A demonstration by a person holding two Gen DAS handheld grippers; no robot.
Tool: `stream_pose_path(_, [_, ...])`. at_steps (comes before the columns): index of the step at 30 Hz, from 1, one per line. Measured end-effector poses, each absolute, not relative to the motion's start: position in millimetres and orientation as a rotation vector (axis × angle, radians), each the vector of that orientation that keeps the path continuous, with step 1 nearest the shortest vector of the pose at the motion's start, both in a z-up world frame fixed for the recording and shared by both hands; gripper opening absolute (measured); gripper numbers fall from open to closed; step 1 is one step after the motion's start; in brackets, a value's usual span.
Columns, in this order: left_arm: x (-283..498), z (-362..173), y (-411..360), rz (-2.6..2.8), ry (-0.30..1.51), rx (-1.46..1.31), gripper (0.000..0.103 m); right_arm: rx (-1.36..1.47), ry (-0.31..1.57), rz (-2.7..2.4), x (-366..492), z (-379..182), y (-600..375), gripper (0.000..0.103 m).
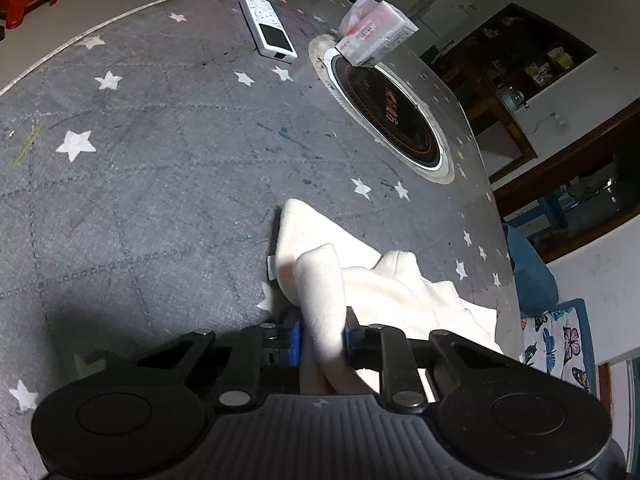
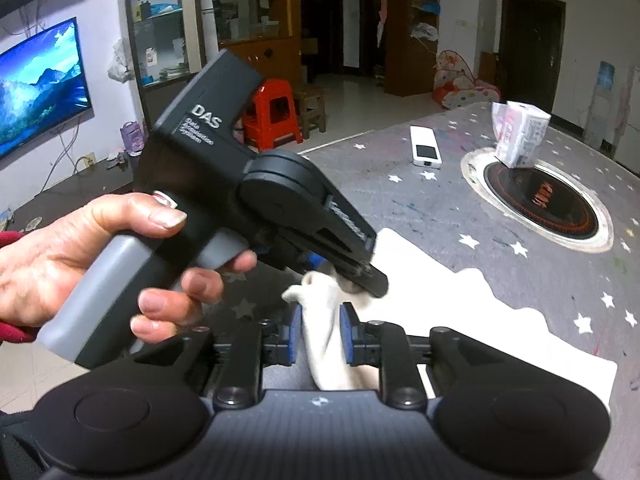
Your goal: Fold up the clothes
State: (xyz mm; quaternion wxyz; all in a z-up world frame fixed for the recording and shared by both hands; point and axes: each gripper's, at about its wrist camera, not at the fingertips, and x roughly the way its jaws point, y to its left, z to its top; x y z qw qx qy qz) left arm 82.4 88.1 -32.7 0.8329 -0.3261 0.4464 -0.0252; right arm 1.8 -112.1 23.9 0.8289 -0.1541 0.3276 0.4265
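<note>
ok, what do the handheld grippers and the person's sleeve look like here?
Both grippers are black with blue finger pads, paired round black housings and a ribbed dark-grey body. The left gripper, seen from the right wrist, has a boxy black housing with white "DAS" lettering and a grey handle. The left hand wears a dark red sleeve. No cables visible.

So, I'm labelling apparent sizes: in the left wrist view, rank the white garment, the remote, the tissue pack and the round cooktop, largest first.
1. White garment, though it is nearest the camera.
2. Round cooktop.
3. Tissue pack and remote look alike; unranked.
</note>
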Motion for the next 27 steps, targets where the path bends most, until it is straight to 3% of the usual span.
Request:
stream_pose_path(4, [82, -32, 88, -0.053, 0.946, -0.688, 0.022, -0.314, 0.713, 0.851, 8, 22, -133, 0.027])
stream_pose_path(14, [81, -32, 87, -0.050, 0.944, -0.686, 0.021, -0.232, 0.783, 0.572, 51, 4, -210, 0.031])
stream_pose_path(19, [81, -31, 84, -0.046, 0.941, -0.668, 0.021, -0.164, 0.801, 0.438, 73, -3, -246, 0.038])
stream_pose_path(23, [81, -31, 83, -0.042, 0.940, -0.653, 0.021, -0.070, 0.825, 0.388, 87, -9, -271, 0.052])
stream_pose_path(27, [81, -30, 80, -0.039, 0.940, -0.637, 0.021, -0.003, 0.846, 0.373, 98, -16, -281, 0.052])
